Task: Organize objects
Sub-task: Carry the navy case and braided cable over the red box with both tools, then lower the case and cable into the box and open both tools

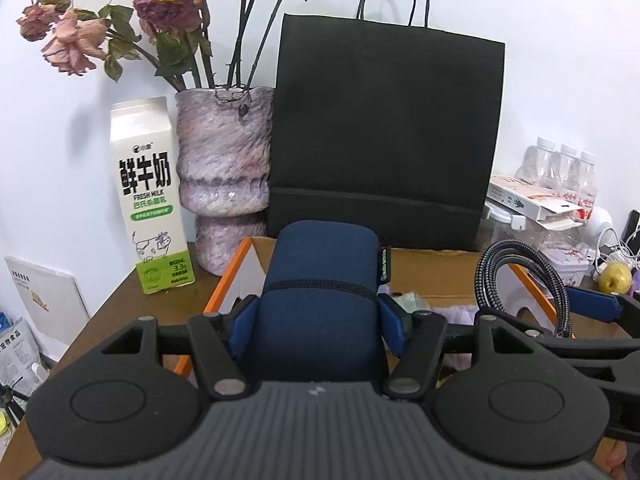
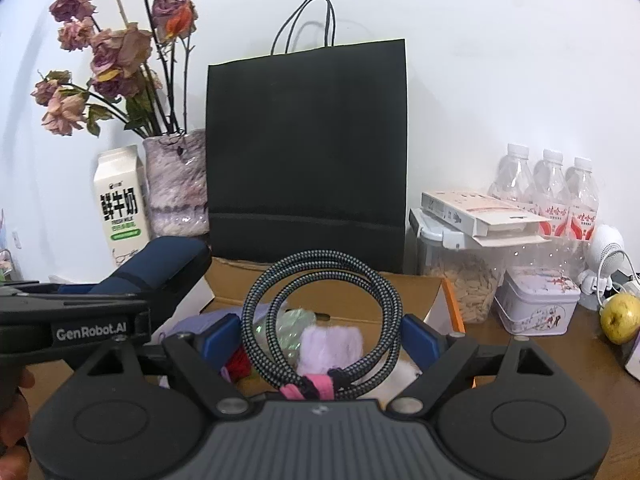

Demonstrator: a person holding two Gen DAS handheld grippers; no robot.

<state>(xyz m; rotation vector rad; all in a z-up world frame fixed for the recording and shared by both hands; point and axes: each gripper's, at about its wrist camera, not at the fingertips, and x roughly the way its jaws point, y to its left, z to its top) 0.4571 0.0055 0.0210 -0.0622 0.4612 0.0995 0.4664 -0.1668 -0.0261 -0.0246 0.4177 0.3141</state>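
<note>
Two hand-held grippers: left [image 1: 318, 320] clamps navy pouch [image 1: 324, 280]; right [image 2: 318, 340] pinches coiled cable [image 2: 320, 320].

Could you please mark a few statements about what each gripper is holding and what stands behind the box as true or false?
1. The left gripper grips a navy pouch. True.
2. The right gripper holds an apple. False: it holds a coiled braided cable; the apple lies on the table.
3. A black paper bag stands behind the cardboard box. True.
4. The milk carton lies on its side. False: it stands upright beside the vase.
5. Three water bottles stand at the right. True.
</note>
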